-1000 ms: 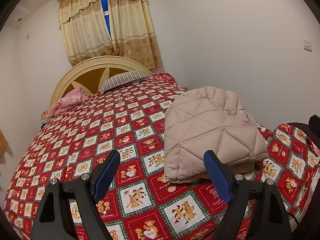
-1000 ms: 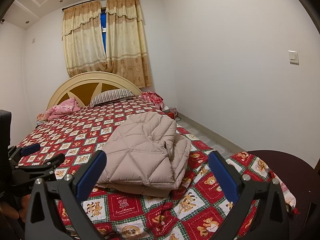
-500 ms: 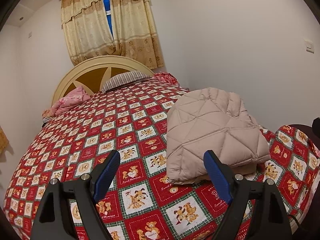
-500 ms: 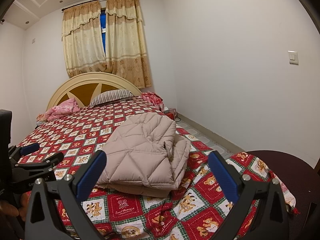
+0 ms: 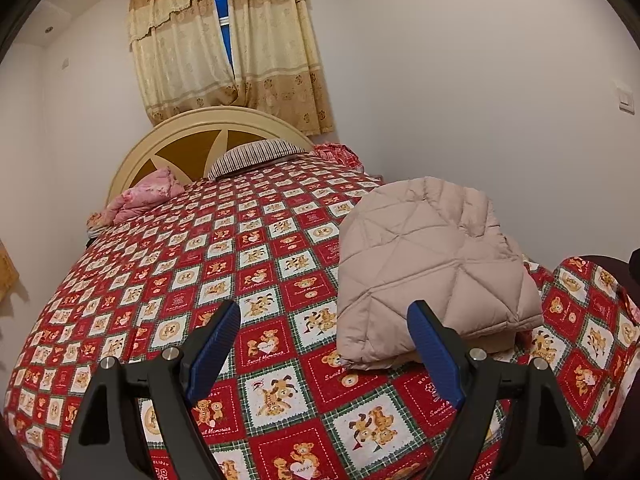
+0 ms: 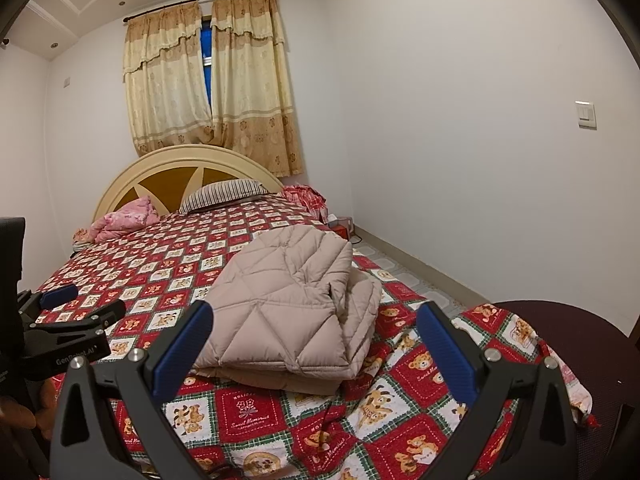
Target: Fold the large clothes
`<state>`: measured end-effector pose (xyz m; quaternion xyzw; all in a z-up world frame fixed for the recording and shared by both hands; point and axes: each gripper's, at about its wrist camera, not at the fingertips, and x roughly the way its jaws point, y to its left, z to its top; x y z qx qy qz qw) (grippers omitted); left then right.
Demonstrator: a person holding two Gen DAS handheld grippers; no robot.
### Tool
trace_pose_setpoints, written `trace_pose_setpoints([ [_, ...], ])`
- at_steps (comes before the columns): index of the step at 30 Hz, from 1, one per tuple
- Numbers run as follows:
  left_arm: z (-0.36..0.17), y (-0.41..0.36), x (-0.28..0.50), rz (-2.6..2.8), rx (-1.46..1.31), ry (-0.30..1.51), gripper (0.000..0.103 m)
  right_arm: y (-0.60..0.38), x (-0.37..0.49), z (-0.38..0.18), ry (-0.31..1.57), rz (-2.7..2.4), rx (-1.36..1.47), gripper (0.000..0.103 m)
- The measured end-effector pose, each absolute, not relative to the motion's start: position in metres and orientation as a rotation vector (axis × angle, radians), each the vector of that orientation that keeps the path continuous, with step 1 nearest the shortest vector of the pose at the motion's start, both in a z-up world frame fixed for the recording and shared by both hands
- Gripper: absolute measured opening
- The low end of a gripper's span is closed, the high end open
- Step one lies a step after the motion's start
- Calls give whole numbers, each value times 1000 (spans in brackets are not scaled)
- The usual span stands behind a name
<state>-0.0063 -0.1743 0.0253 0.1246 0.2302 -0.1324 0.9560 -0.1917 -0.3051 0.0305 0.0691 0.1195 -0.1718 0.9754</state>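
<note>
Left wrist view: left hand-held gripper is wide open, nothing between the blue pads. Folded beige quilted jacket lies on the bed's red teddy-bear bedspread, ahead and to the right; the right-side pad overlaps its near edge in the picture, contact can't be told. Readable print on the bedspread squares: "Sweet Memories", "HOLIDAY", "HAPPY". Far end of the bed: arched headboard, striped pillow, pink bundle. Beige curtains above them.

Right wrist view: right hand-held gripper also wide open and empty. The jacket sits straight ahead between the two pads, just beyond them, not touched. This view shows the folded layers stacked at the jacket's right side, the tiled floor strip beside the bed, a wall switch and a dark round seat at lower right; the left view gives none of that clearly. It also catches the left hand-held gripper at the left edge, open, marked "GenRobot.AI", with a hand below it.
</note>
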Motion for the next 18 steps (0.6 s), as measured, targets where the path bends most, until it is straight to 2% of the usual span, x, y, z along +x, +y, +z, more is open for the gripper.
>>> trace_pose_setpoints([
  [8,21,-170,4,-303,209,530,86,-305,-191,28,249,-349,146,103],
  [18,21,-158,13,-317,178,502,86,-310,-188,24,251,-357,149,103],
])
